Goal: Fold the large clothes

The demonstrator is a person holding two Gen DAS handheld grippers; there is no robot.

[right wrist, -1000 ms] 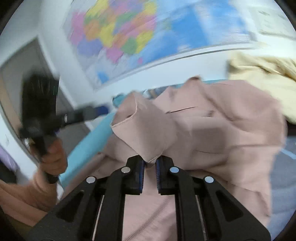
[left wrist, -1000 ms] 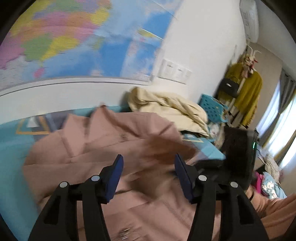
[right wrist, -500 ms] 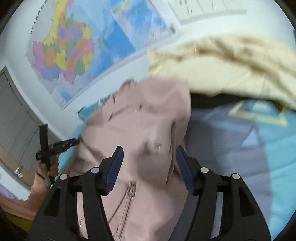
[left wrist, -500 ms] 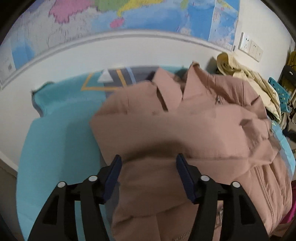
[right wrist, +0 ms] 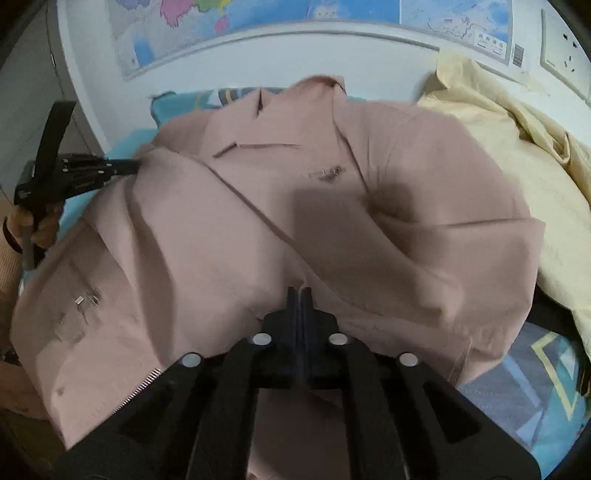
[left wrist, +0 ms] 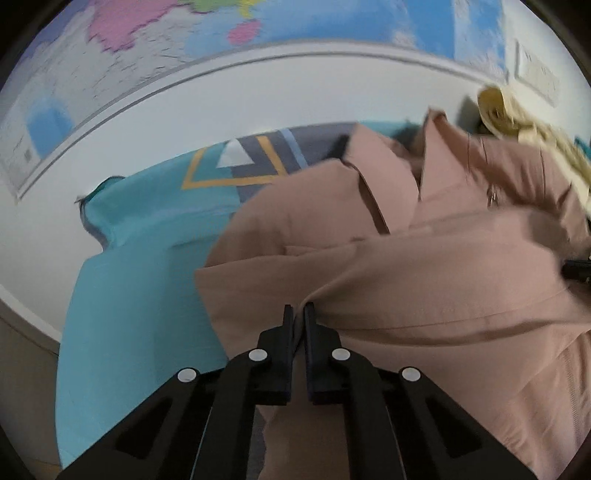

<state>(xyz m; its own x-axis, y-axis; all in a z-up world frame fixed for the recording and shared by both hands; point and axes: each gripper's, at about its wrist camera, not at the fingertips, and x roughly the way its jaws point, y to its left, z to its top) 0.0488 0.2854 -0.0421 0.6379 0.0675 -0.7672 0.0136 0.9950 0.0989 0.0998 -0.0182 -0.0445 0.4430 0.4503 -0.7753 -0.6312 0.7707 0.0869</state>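
Item 1: pink jacket (right wrist: pixel 303 206), zippered, collar toward the wall, spread rumpled over the teal bedspread (left wrist: pixel 140 258), reaching the bed's near edge.
Item 2: left gripper (left wrist: pixel 298 314), jaws pinched narrow on a fold of the jacket at its left side, toward the bed's left edge; also seen in the right wrist view (right wrist: pixel 122 167).
Item 3: right gripper (right wrist: pixel 300 295), jaws pinched narrow on a jacket fold at its near middle.
Item 4: cream garment (right wrist: pixel 517 155), heaped at the jacket's right, touching it.
Item 5: wall map (left wrist: pixel 184 55), above the bed's far edge.

Wall map (right wrist: pixel 303 14) above teal patterned bedsheet (left wrist: pixel 140 266), crumpled cream cloth (right wrist: pixel 517 155) beside white sockets (right wrist: pixel 565 55).
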